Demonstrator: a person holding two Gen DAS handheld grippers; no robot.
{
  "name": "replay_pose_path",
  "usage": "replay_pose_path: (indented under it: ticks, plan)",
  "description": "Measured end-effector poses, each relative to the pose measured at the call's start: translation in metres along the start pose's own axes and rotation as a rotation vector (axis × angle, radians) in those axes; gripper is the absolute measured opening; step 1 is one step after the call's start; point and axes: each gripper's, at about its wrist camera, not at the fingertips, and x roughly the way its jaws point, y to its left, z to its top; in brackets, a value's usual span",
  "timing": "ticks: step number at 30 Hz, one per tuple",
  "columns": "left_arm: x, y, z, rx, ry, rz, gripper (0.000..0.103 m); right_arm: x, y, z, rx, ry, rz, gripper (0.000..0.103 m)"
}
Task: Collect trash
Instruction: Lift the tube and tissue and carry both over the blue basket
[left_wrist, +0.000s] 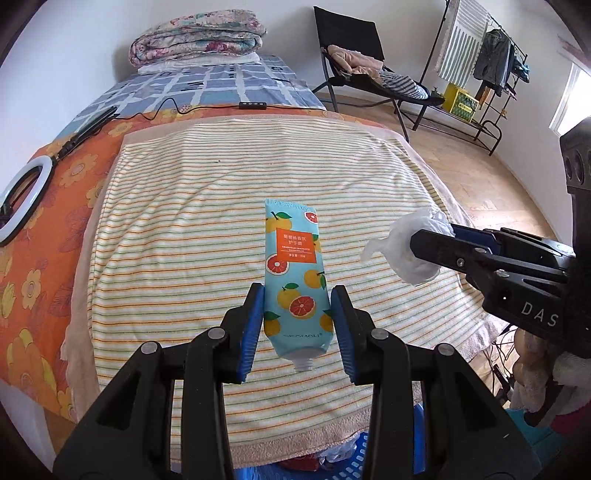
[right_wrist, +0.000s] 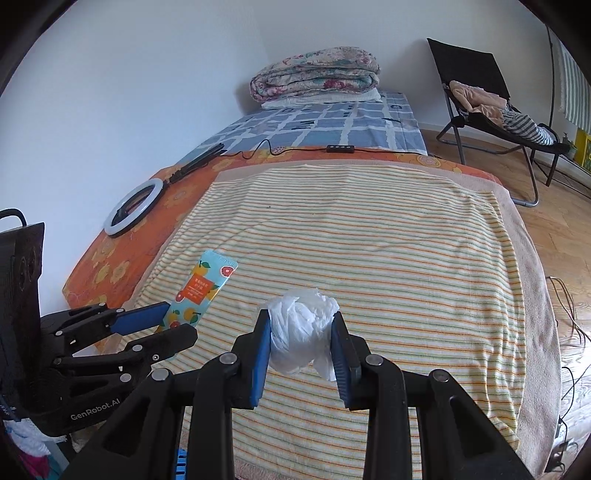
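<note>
Left wrist — striped towel (left_wrist: 221, 206) over bed (left_wrist: 236, 85); chair (left_wrist: 354, 48) beyond.

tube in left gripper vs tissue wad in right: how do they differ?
The tube is flat and printed with oranges and grapefruit on light blue; the tissue wad is plain white and crumpled into a ball. The tube keeps a firm, long shape with its capless neck pointing toward the camera; the wad is soft and shapeless, with a loose tail. Both are clamped between blue pads, tube in the left gripper, wad in the right gripper, above the striped towel.
</note>
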Motion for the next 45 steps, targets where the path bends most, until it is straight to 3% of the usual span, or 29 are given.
replay_pose_path:
  ticks: [14,25,45]
  plan:
    - [-0.034,-0.011,-0.053,0.021,0.008,-0.023,0.037,-0.035,0.013,-0.062,-0.026,0.026,0.020,0.031]
    - [-0.043,-0.018,-0.102,0.018,0.067,-0.070,0.037,-0.054,0.024,-0.114,-0.063,0.056,0.033,0.030]
    - [-0.038,-0.034,-0.174,0.040,0.186,-0.123,0.037,-0.049,0.034,-0.175,-0.063,0.142,0.064,0.030]
